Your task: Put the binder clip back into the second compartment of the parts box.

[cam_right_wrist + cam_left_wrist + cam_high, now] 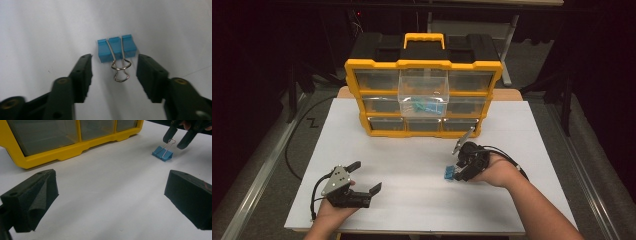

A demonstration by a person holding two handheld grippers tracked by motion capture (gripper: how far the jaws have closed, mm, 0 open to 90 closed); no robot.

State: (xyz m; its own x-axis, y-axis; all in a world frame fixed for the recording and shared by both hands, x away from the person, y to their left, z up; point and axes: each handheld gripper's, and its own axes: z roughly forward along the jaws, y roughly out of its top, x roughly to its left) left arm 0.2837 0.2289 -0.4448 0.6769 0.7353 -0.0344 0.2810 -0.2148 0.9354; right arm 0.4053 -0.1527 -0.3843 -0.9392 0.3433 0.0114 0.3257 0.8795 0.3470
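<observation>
The yellow organizer stands at twelve o'clock on the white tabletop, one clear drawer pulled out of its middle column with small blue things inside. It sits well apart from the work and blocks nothing.

The left gripper rests at seven o'clock, its jaws spread wide and empty, near no thing.

The right gripper, at four o'clock, points down with its jaws half parted, one on each side of the wire handles but not pressing them.

The blue binder clip lies flat on the tabletop just ahead of those jaws, its two wire handles reaching back between them. It looks light, hard and springy; the painted steel body is likely slick, and thin wire may twist out of a pinch. A hold across the body's flat sides seems surer, though the clip may skid on the smooth tabletop.
</observation>
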